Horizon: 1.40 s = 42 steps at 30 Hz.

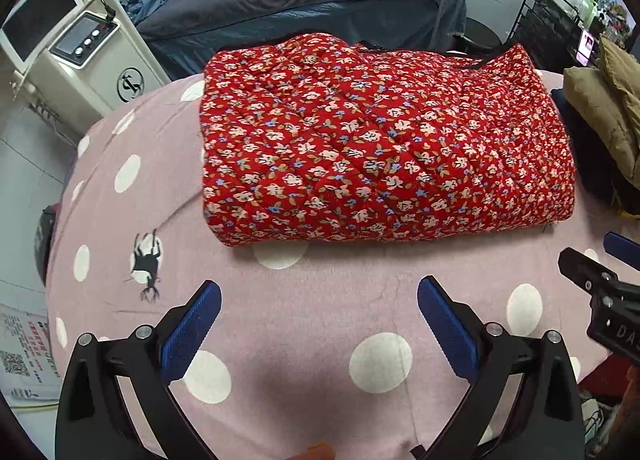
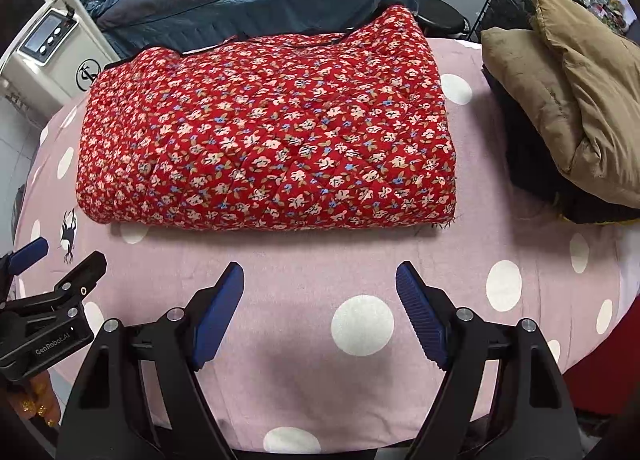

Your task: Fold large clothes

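From the left wrist, the left hand-held gripper (image 1: 319, 296) hangs released over the pink dotted surface (image 1: 312, 324), nothing between its blue pads; the folded red floral quilted garment (image 1: 380, 143) fills the frame's centre.

From the right wrist, the right hand-held gripper (image 2: 320, 284) is likewise spread and empty, the garment centre-left, a tan padded jacket (image 2: 568, 115) at upper right

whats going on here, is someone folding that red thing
A person holds a two-finger gripper in each hand over a pink polka-dot cloth. The red floral quilted garment already lies folded into a thick rectangle on it. The left gripper and the right gripper both hang open on the near side of the garment, touching nothing. A folded tan padded jacket sits on dark clothes to the right.
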Motion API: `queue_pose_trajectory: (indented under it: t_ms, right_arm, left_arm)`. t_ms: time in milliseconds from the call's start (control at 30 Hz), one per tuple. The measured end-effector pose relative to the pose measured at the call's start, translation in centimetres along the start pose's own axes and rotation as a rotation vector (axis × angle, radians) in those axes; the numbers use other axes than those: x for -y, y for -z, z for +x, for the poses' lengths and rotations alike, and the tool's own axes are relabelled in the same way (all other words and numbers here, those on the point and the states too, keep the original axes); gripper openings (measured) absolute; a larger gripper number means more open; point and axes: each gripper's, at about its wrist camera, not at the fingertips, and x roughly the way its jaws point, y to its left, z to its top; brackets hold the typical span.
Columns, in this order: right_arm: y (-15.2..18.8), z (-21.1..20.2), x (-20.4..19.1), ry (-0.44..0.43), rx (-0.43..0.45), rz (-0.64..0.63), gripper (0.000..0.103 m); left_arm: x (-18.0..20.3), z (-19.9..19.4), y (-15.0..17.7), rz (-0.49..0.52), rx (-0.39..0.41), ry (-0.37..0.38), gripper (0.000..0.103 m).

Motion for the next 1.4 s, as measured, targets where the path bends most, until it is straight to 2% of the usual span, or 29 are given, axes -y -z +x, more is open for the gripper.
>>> queue_pose_trajectory:
  t_ms: [100, 267, 733, 1400]
  right_arm:
    - [0.2, -0.2, -0.9, 0.000, 0.001, -0.038, 0.078]
    - [0.2, -0.2, -1.3, -0.012, 0.001, -0.048, 0.078]
    - [0.1, -1.4, -1.3, 0.006, 0.049, -0.062, 0.078]
    - [0.3, -1.7, -1.6, 0.012, 0.057, -0.078, 0.078]
  left_arm:
    - [-0.3, -0.2, 0.0, -0.005, 0.003, -0.025, 0.097]
    - [-0.6, 0.1, 0.1, -0.014, -0.021, -0.011, 0.097]
    - [-0.6, -0.8, 0.1, -0.011, 0.022, -0.021, 0.097]
    - [-0.6, -0.6, 0.3, -0.011, 0.009, -0.023, 0.097]
